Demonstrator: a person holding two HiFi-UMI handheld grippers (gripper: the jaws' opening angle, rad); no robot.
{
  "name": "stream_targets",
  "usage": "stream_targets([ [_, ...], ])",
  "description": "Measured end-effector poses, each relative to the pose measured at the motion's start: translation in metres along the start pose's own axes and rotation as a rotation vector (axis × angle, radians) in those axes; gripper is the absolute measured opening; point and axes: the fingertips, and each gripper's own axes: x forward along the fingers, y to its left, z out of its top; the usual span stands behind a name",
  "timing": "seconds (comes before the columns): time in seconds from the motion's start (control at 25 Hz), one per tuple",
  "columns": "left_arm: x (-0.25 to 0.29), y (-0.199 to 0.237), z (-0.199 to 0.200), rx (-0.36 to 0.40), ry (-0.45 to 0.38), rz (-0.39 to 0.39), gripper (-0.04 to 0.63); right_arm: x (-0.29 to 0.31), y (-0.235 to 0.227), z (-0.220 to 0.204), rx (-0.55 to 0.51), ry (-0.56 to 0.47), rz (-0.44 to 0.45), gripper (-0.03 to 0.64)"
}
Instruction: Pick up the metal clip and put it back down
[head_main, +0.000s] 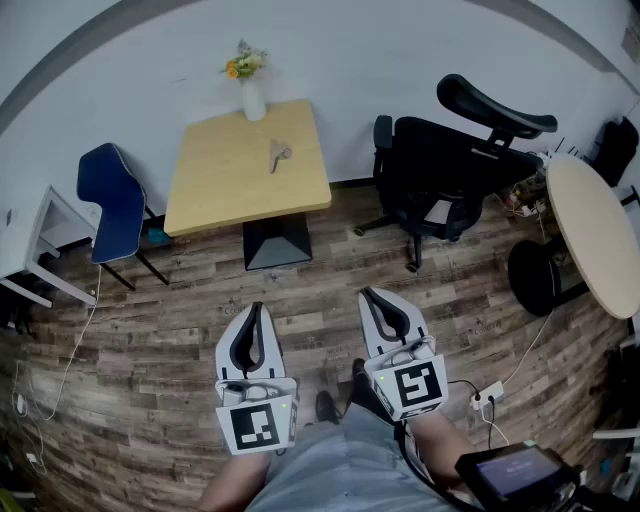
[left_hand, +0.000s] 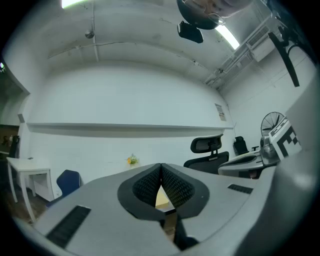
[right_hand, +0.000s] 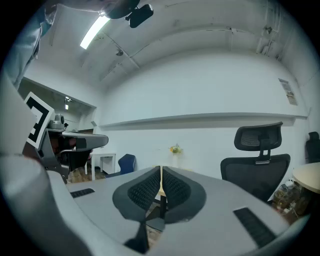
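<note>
The metal clip (head_main: 278, 155) lies on the far half of a small wooden table (head_main: 220, 185), a little right of its middle. Both grippers are held level over the wooden floor, well short of the table. My left gripper (head_main: 257, 308) is shut with nothing between its jaws, and its tips touch in the left gripper view (left_hand: 161, 166). My right gripper (head_main: 369, 295) is also shut and empty, its tips meeting in the right gripper view (right_hand: 161, 169). The table's edge shows through the gap behind each pair of jaws.
A white vase with flowers (head_main: 250, 88) stands at the table's far edge. A blue chair (head_main: 112, 195) sits left of the table, a black office chair (head_main: 455, 165) to its right. A round table (head_main: 597, 232) and floor cables (head_main: 500, 385) lie at the right.
</note>
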Motion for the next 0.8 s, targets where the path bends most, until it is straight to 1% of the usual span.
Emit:
stream_targets([
  [0.32,0.021,-0.02,-0.01,-0.003,0.019,-0.009,0.017,0.004,-0.03,-0.01,0.006,-0.001,-0.01,0.051],
  [0.48,0.04,-0.035,-0.02,-0.005,0.046,-0.018,0.017,0.009,-0.053,-0.017,0.072,-0.014,-0.002,0.052],
  [0.6,0.06,-0.047,-0.024,0.005,0.059,-0.015,0.017,0.019,-0.074,-0.026,0.099,0.005,0.015,0.054],
  [0.8,0.111,-0.069,-0.031,0.018,0.073,0.01,0.017,0.05,-0.12,-0.038,0.092,0.037,0.06,0.054],
])
